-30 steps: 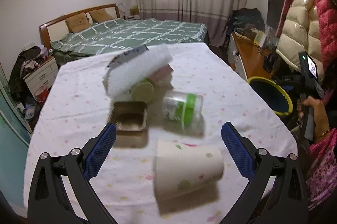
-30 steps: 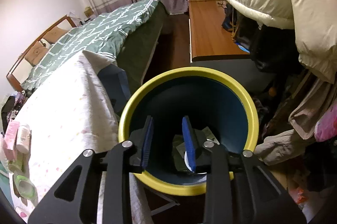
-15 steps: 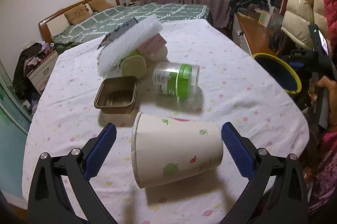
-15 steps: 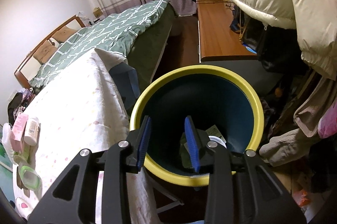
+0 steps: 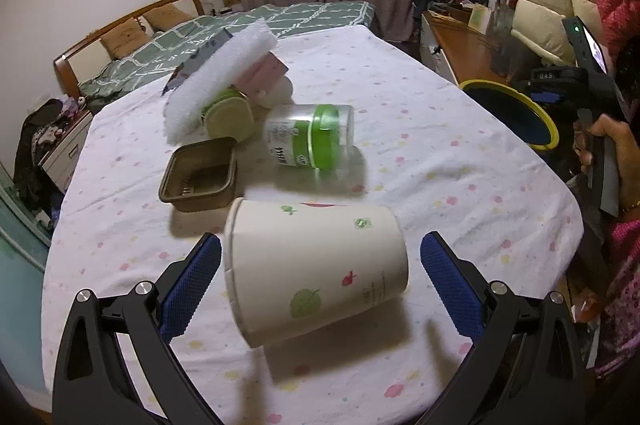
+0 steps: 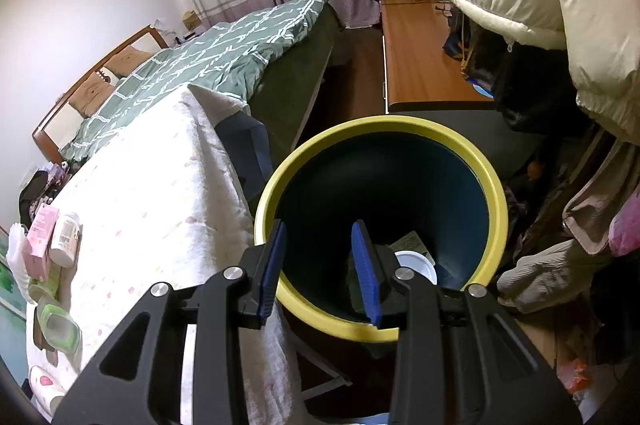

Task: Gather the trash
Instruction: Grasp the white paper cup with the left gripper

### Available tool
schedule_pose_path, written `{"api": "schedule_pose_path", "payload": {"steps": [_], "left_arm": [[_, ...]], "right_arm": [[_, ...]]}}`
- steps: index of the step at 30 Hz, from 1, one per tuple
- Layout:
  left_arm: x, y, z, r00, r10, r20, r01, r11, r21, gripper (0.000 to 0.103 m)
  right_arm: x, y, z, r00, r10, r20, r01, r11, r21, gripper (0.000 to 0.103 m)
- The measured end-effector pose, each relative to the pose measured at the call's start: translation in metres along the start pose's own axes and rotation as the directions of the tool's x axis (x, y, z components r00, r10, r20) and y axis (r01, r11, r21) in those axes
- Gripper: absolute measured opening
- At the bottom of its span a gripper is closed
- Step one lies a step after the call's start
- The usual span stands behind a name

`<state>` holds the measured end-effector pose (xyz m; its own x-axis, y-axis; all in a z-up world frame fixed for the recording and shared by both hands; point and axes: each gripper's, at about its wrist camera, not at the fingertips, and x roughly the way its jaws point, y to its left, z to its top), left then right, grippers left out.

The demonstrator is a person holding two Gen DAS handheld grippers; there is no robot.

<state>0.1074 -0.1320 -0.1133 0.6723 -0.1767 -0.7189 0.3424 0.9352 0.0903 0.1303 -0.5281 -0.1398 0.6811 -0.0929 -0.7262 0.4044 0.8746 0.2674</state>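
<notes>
My left gripper gapes wide around the toppled white paper cup, untouched, my right gripper hangs part-open and empty over the yellow-rimmed blue bin holding some scraps, and the clear green-banded jar, brown tray and foam pile remain on the table.

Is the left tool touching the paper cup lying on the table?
Apart. In the left wrist view, tablecloth shows between each blue pad of the left tool and the paper cup.
</notes>
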Motion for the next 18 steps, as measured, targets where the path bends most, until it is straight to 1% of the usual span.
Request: {"api": "schedule_pose_path", "payload": {"steps": [4, 5, 6, 7, 12, 18], "left_arm": [[0.009, 0.001, -0.002, 1.0, 0.006, -0.023, -0.006, 1.0, -0.007, 0.098], [0.01, 0.002, -0.002, 1.0, 0.002, -0.029, -0.002, 1.0, -0.017, 0.096], [0.011, 0.004, -0.003, 1.0, -0.003, -0.03, 0.002, 1.0, -0.025, 0.088], [0.012, 0.005, -0.004, 0.999, -0.011, -0.036, 0.01, 0.999, -0.036, 0.085], [0.008, 0.005, -0.005, 0.999, -0.031, -0.029, 0.03, 0.999, -0.039, 0.085], [-0.007, -0.008, 0.009, 0.998, -0.062, 0.019, 0.062, 0.998, 0.006, 0.085]], "right_arm": [[0.0, 0.0, -0.003, 1.0, 0.003, -0.003, -0.003, 1.0, -0.002, 0.033], [0.0, 0.0, -0.003, 1.0, 0.004, -0.004, -0.004, 1.0, -0.001, 0.033], [0.0, 0.0, -0.004, 1.0, 0.004, -0.003, -0.004, 1.0, -0.001, 0.033], [0.0, 0.0, -0.004, 1.0, 0.003, -0.003, -0.003, 1.0, -0.001, 0.033], [-0.007, -0.002, -0.008, 1.0, 0.005, 0.009, -0.005, 1.0, -0.004, 0.033], [-0.027, -0.004, -0.016, 0.999, -0.005, 0.044, 0.006, 1.0, -0.025, 0.033]]}}
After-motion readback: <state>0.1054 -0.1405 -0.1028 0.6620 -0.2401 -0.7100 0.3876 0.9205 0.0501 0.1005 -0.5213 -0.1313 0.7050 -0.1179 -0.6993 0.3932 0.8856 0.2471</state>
